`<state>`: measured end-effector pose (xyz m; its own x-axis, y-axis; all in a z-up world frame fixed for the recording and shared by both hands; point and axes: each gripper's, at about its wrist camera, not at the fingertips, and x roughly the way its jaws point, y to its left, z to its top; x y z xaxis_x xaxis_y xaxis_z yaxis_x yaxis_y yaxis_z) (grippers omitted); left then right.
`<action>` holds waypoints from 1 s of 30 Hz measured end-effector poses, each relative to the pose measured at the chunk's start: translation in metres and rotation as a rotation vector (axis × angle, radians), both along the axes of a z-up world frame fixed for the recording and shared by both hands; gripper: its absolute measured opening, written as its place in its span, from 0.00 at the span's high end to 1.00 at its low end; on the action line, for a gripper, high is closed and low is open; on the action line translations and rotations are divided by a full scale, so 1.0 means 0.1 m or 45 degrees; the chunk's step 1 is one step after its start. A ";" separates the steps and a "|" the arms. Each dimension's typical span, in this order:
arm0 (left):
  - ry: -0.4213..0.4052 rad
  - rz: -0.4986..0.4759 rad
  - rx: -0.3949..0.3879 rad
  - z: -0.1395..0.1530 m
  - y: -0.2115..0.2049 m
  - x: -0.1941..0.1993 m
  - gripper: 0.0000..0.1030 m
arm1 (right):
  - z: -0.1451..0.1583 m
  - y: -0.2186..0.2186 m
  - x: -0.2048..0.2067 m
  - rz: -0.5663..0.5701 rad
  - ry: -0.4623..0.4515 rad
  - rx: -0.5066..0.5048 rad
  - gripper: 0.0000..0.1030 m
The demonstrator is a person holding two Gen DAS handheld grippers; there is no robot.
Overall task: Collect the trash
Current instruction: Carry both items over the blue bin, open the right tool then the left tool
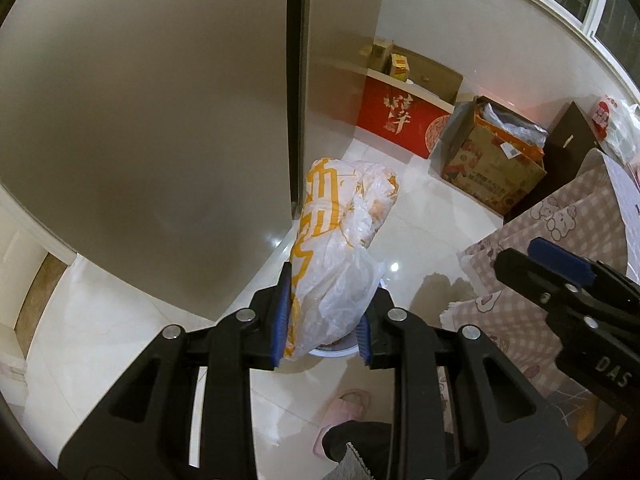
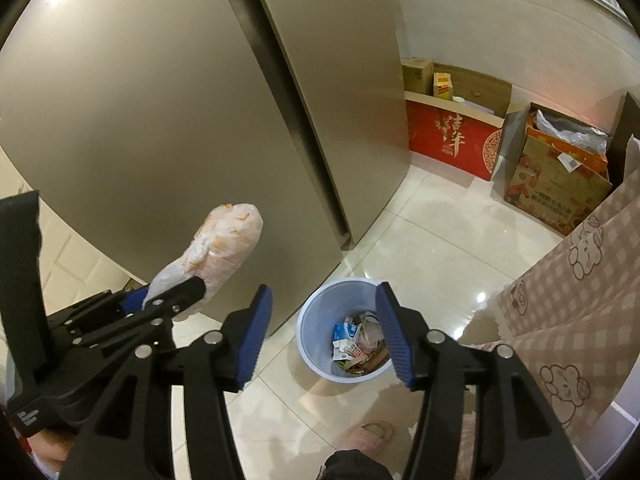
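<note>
My left gripper (image 1: 322,316) is shut on a white plastic bag with orange print (image 1: 340,248), held in the air above the floor. The bag and left gripper (image 2: 168,300) also show at the left of the right wrist view, the bag (image 2: 224,244) sticking up in front of the fridge. My right gripper (image 2: 324,336) is open and empty, above a light blue trash bin (image 2: 316,344) that stands on the floor and holds paper and wrappers. In the left wrist view only a sliver of the bin's rim (image 1: 336,350) shows under the bag, and the right gripper's fingers (image 1: 560,268) are at the right.
A tall grey fridge (image 2: 180,100) stands left of the bin. A red box (image 2: 452,140) and a brown paper bag (image 2: 556,184) sit by the far wall. A pink checked cloth (image 2: 576,280) hangs at the right. A pink slipper (image 2: 368,436) is on the tiled floor.
</note>
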<state>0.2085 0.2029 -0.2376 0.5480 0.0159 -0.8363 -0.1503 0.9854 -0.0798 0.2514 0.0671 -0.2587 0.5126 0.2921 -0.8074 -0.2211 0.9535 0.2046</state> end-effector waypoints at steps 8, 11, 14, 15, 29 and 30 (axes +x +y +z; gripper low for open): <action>0.019 -0.009 0.000 -0.05 -0.04 0.13 0.73 | 0.02 -0.06 -0.01 -0.004 -0.005 0.045 0.41; 0.019 0.006 -0.018 -0.05 -0.06 0.19 0.73 | 0.04 -0.08 -0.01 -0.007 -0.006 0.057 0.39; -0.007 0.027 -0.030 -0.02 -0.06 0.23 0.66 | 0.05 -0.11 0.00 -0.022 -0.004 0.076 0.39; -0.015 0.034 -0.029 -0.02 -0.06 0.23 0.46 | 0.04 -0.13 0.00 -0.025 -0.002 0.081 0.39; -0.002 0.078 -0.026 0.06 -0.15 0.10 0.23 | 0.12 -0.20 -0.09 -0.051 -0.006 0.106 0.39; -0.007 0.076 -0.027 0.08 -0.15 0.09 0.23 | 0.15 -0.20 -0.10 -0.053 -0.009 0.109 0.39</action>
<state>0.2172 0.1881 -0.2295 0.5509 0.0310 -0.8340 -0.2083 0.9728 -0.1015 0.2418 0.0468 -0.2442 0.5314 0.3382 -0.7767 -0.1836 0.9410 0.2842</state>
